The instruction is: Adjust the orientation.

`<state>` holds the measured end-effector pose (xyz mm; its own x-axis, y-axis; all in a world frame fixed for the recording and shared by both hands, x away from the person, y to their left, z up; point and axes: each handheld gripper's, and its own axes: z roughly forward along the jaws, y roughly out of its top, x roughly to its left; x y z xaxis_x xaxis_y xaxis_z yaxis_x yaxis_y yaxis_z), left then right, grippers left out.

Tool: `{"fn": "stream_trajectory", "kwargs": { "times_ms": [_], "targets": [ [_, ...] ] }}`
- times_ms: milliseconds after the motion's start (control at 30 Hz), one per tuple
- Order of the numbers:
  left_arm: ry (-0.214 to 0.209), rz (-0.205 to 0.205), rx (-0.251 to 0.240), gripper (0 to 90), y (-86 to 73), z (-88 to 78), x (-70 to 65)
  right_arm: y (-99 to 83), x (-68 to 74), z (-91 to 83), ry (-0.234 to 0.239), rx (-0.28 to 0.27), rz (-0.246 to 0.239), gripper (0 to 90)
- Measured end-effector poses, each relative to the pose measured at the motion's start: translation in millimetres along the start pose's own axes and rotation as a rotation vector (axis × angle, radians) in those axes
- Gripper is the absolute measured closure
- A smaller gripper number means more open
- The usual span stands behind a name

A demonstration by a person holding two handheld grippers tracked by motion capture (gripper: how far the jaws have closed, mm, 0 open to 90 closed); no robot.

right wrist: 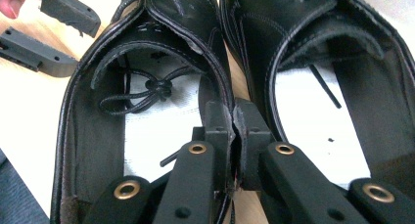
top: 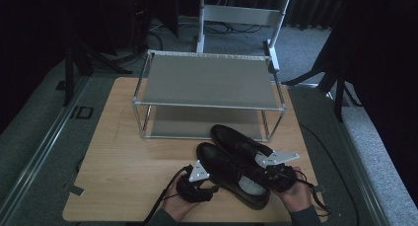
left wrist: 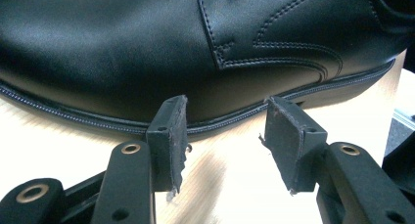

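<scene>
Currently my right gripper (right wrist: 234, 136) pinches touching inner walls of both black shoes (top: 236, 169), table (top: 123, 181) at 5 o'clock; heels cut off. Left gripper (left wrist: 225, 136) gapes empty beside near shoe (left wrist: 195, 53); toe cropped.

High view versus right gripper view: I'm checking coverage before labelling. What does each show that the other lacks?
High view alone: the two-tier metal rack, the wooden table whole, both hands, and the grey carpet.

Right gripper view alone: the shoes' insides, with laces tucked in one, and the right gripper shut on both shoes' adjoining collars.

Shared: the pair of black shoes, the open left gripper and the tabletop.
</scene>
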<state>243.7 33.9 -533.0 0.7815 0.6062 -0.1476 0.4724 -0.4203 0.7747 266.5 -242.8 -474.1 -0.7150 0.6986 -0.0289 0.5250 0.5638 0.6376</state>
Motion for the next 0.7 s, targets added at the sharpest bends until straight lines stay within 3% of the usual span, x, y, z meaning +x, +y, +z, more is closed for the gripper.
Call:
{"fn": "stream_trajectory", "kwargs": {
  "times_ms": [233,333,433,600,700],
  "targets": [
    [-0.025,0.026,0.013,51.2,3.2,7.9,-8.2,-6.1,-6.2,-6.9,-0.011,-0.003,0.003,84.9],
    [-0.037,0.038,0.019,51.7,4.1,11.0,-12.8,-9.2,-12.0,-9.1,0.01,-0.028,0.028,72.5],
    [-0.051,0.048,0.023,52.4,5.8,12.1,-17.8,-9.9,-14.9,-21.0,0.038,-0.063,0.021,64.6],
    [-0.074,0.083,0.025,53.0,9.1,13.7,-29.0,-11.3,-30.1,-39.4,0.0,-0.14,0.075,61.2],
    [-0.081,0.089,0.028,53.0,9.7,15.2,-31.0,-12.4,-36.4,-42.5,-0.013,-0.149,0.102,60.9]
  ]
}}
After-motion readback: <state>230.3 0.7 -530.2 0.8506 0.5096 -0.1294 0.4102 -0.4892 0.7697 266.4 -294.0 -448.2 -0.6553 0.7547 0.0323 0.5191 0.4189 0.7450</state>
